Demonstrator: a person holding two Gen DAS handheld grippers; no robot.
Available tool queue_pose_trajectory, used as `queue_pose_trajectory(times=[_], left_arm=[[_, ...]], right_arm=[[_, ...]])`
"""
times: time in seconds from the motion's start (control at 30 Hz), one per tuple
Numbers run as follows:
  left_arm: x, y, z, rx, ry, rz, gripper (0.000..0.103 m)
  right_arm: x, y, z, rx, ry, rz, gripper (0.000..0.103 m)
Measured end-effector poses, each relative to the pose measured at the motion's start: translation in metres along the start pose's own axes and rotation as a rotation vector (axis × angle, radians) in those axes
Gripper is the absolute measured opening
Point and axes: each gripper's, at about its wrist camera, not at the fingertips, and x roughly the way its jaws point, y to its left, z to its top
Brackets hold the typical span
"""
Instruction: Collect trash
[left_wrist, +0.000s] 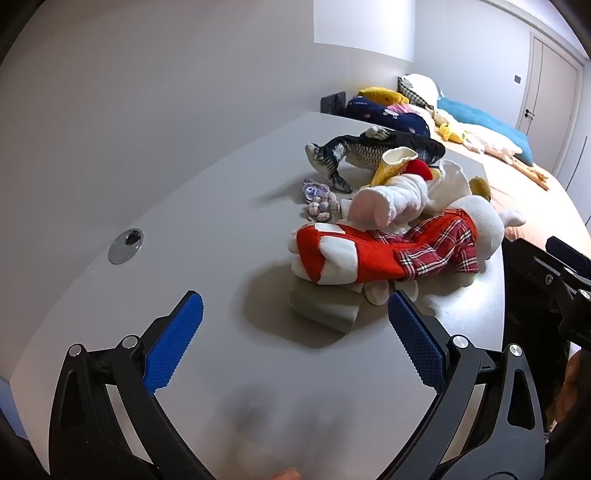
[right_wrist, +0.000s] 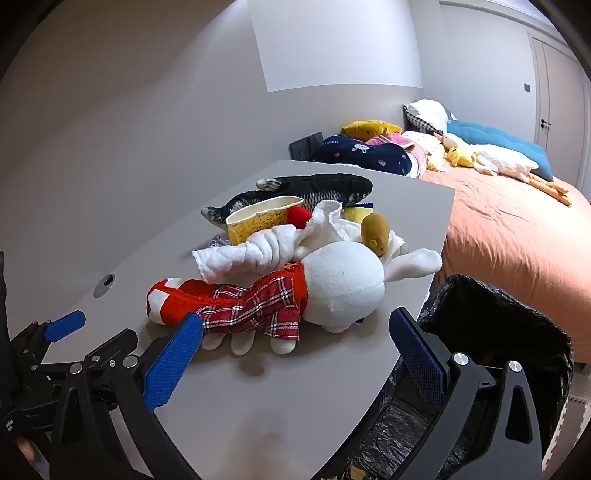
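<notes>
A pile lies on the grey table (left_wrist: 184, 206): a white plush rabbit in red plaid clothes (left_wrist: 388, 247) (right_wrist: 295, 291), a rolled white cloth (left_wrist: 388, 199) (right_wrist: 255, 254), a yellow paper cup (left_wrist: 391, 164) (right_wrist: 258, 218), a fish plush (left_wrist: 369, 147) (right_wrist: 306, 188) and a grey crumpled piece (left_wrist: 325, 302) under the rabbit. My left gripper (left_wrist: 295, 314) is open and empty, just before the grey piece. My right gripper (right_wrist: 295, 336) is open and empty, in front of the rabbit. A black-lined trash bin (right_wrist: 498, 332) stands at the table's right edge.
A cable hole (left_wrist: 125, 240) sits in the table at left. A brown toy mouse (right_wrist: 376, 229) and small purple fabric bits (left_wrist: 317, 195) lie in the pile. A bed with an orange cover (right_wrist: 517, 240) and pillows stands behind the table. The left gripper shows in the right wrist view (right_wrist: 62, 325).
</notes>
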Motion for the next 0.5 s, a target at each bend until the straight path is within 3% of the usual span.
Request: queue_pose_trajectory(times=[0.5], left_arm=[[-0.0024,0.0031,-0.0006,-0.007,-0.003,-0.009,0.097]], right_arm=[[-0.0022,-0.0019,0.0009,-0.003,0.0,-0.003,0.1]])
